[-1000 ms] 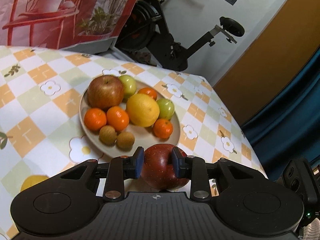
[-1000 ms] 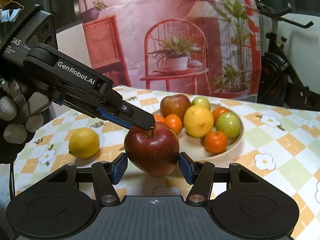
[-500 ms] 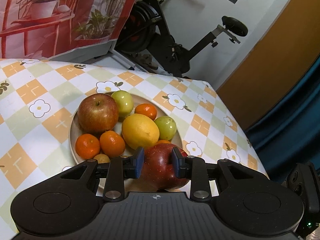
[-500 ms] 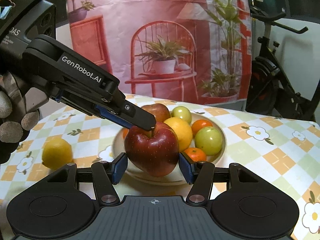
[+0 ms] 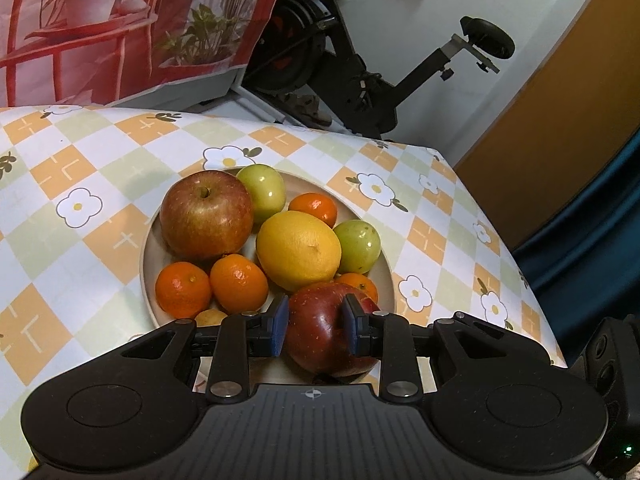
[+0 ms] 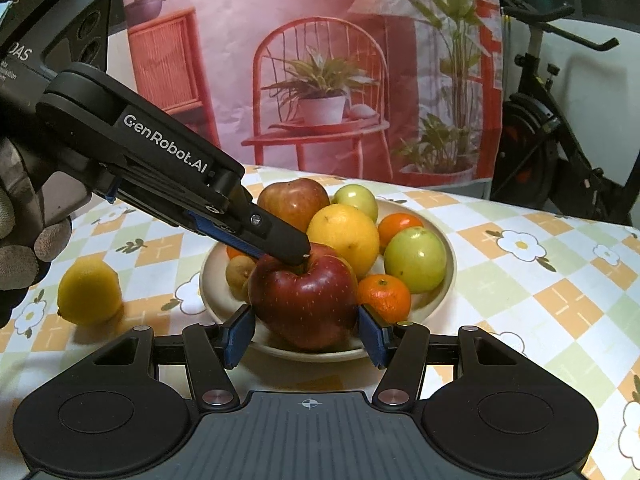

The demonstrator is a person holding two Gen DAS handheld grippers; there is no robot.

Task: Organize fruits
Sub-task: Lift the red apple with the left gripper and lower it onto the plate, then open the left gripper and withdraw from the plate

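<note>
Backdrop: printed hanging (image 6: 320, 80) of a red chair and potted plants; black exercise bike (image 5: 360, 64) by the white wall behind the bench.
Bench: covered in a checked cloth (image 5: 80, 168) of orange, green and white squares with daisies.
Plate: beige, round plate (image 6: 450, 268), near the bench's far right corner in the left wrist view.
Plate contents: large red-yellow apple (image 5: 206, 216), large yellow citrus (image 5: 298, 250), two green fruits (image 5: 262, 192) (image 5: 357, 246), several mandarins (image 5: 239, 283), small tan fruits (image 6: 239, 272) at the near rim.
Dark red apple: apple (image 6: 304, 296) held just over the plate's near rim, stem end up, close against the mandarin (image 6: 384, 292) beside it.
Left gripper: gripper (image 5: 314, 330) with jaws narrow and blue pads pressed into the dark red apple's top around the stem hollow; in the right wrist view it reaches in from the left edge.
Right gripper: gripper (image 6: 308, 336) with jaws part-way apart, one blue pad at each flank of the same apple; contact cannot be told.
Loose lemon: lemon (image 6: 89, 292) on the cloth, well apart from the plate, toward the left edge.
Hand: gloved hand (image 6: 24, 240) carrying the left gripper.
</note>
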